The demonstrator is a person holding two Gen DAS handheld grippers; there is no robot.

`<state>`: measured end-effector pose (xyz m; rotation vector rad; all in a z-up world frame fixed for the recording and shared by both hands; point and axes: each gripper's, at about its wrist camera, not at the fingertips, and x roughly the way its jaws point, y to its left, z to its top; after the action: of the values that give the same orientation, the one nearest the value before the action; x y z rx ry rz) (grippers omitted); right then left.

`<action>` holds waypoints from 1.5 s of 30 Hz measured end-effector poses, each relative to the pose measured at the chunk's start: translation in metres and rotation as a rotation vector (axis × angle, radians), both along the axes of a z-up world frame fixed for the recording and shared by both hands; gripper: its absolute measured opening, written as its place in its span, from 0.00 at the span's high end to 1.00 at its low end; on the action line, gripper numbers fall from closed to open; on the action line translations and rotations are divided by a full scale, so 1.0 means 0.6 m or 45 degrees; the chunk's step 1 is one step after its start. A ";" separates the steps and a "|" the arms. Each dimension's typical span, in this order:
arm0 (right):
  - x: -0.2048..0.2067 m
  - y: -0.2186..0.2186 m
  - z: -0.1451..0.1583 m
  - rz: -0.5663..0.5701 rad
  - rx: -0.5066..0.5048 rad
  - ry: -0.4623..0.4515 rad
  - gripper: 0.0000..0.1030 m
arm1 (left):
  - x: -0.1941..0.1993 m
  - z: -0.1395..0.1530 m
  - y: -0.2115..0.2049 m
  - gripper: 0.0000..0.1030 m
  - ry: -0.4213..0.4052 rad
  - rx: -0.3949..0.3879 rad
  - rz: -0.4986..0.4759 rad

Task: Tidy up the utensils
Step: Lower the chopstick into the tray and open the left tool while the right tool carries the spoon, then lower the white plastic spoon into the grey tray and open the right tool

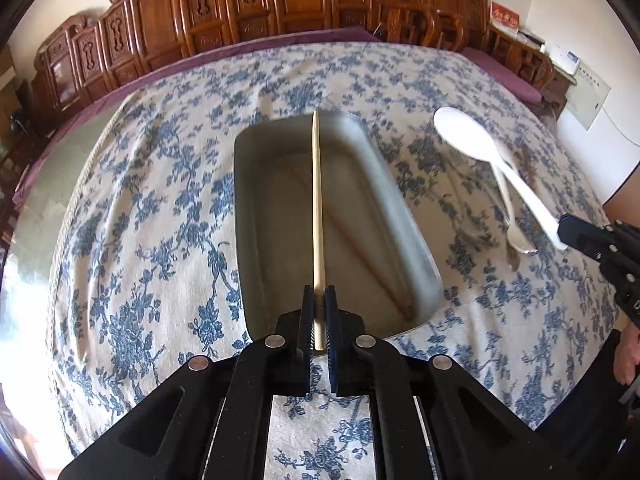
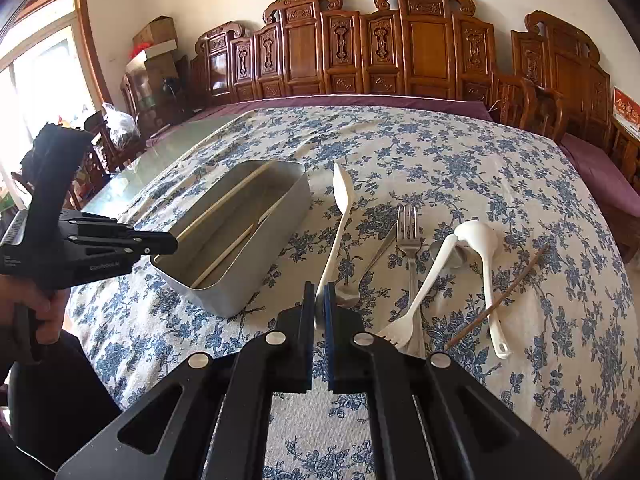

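A grey metal box (image 1: pixel 400 216) (image 2: pixel 276 236) stands on the flowered tablecloth with a light chopstick (image 1: pixel 356 240) (image 2: pixel 224 254) lying in it. My left gripper (image 1: pixel 319 300) (image 2: pixel 170 242) is shut on another light chopstick (image 1: pixel 318 200) (image 2: pixel 228 200) and holds it lengthwise over the box. My right gripper (image 2: pixel 320 300) (image 1: pixel 568 232) is shut on the handle of a white plastic spoon (image 2: pixel 340 224) (image 1: pixel 480 148), held above the cloth to the right of the box.
Right of the box on the cloth lie a metal fork (image 2: pixel 408 236), a metal spoon (image 2: pixel 360 284), a white plastic fork (image 2: pixel 420 296), a white ladle (image 2: pixel 484 256) and a dark brown chopstick (image 2: pixel 500 300). Carved wooden chairs (image 2: pixel 400 52) line the table's far side.
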<state>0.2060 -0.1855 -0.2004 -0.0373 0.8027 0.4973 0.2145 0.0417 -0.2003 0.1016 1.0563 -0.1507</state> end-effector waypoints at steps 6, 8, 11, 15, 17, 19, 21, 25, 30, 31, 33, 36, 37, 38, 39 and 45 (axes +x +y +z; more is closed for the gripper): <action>0.004 0.004 -0.004 0.010 -0.005 0.008 0.95 | 0.010 -0.011 0.007 0.96 0.011 -0.019 0.015; 0.004 0.006 -0.004 0.014 -0.007 0.008 0.95 | 0.013 -0.010 0.006 0.96 0.006 -0.028 0.022; 0.004 0.007 -0.003 0.015 -0.008 0.007 0.95 | 0.016 -0.006 0.007 0.93 -0.011 -0.026 0.035; 0.004 0.008 0.001 0.013 -0.008 0.005 0.95 | 0.010 0.005 0.017 0.93 -0.046 -0.065 0.052; 0.003 0.012 0.007 0.019 0.001 0.002 0.95 | 0.001 0.016 0.024 0.92 -0.076 -0.082 0.060; 0.002 0.019 0.013 0.029 0.016 0.003 0.95 | -0.008 0.025 0.031 0.92 -0.107 -0.089 0.067; 0.001 0.028 0.018 0.044 0.026 0.003 0.95 | -0.017 0.035 0.041 0.92 -0.132 -0.091 0.078; 0.004 0.062 0.027 0.089 0.053 0.017 0.95 | -0.031 0.056 0.056 0.92 -0.183 -0.092 0.085; 0.014 0.116 0.033 0.151 0.052 0.031 0.95 | -0.044 0.086 0.078 0.92 -0.248 -0.115 0.108; 0.017 0.130 0.033 0.167 0.049 0.040 0.95 | -0.046 0.092 0.082 0.92 -0.262 -0.114 0.113; 0.025 0.151 0.029 0.193 0.041 0.063 0.95 | -0.049 0.099 0.090 0.92 -0.280 -0.112 0.126; 0.037 0.187 0.018 0.231 0.010 0.095 0.95 | -0.053 0.108 0.102 0.92 -0.296 -0.125 0.145; 0.043 0.198 0.014 0.242 0.003 0.110 0.95 | -0.055 0.110 0.105 0.92 -0.300 -0.126 0.148; 0.046 0.206 0.011 0.248 -0.001 0.120 0.95 | -0.056 0.112 0.108 0.92 -0.304 -0.127 0.151; 0.050 0.217 0.007 0.257 -0.005 0.134 0.95 | -0.057 0.112 0.110 0.92 -0.306 -0.126 0.154; 0.072 0.262 -0.019 0.276 -0.063 0.180 0.94 | -0.057 0.113 0.116 0.92 -0.314 -0.108 0.157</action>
<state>0.2492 -0.0281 -0.2121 -0.1375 0.9548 0.6905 0.1801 0.1113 -0.1325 -0.0216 0.8062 -0.0693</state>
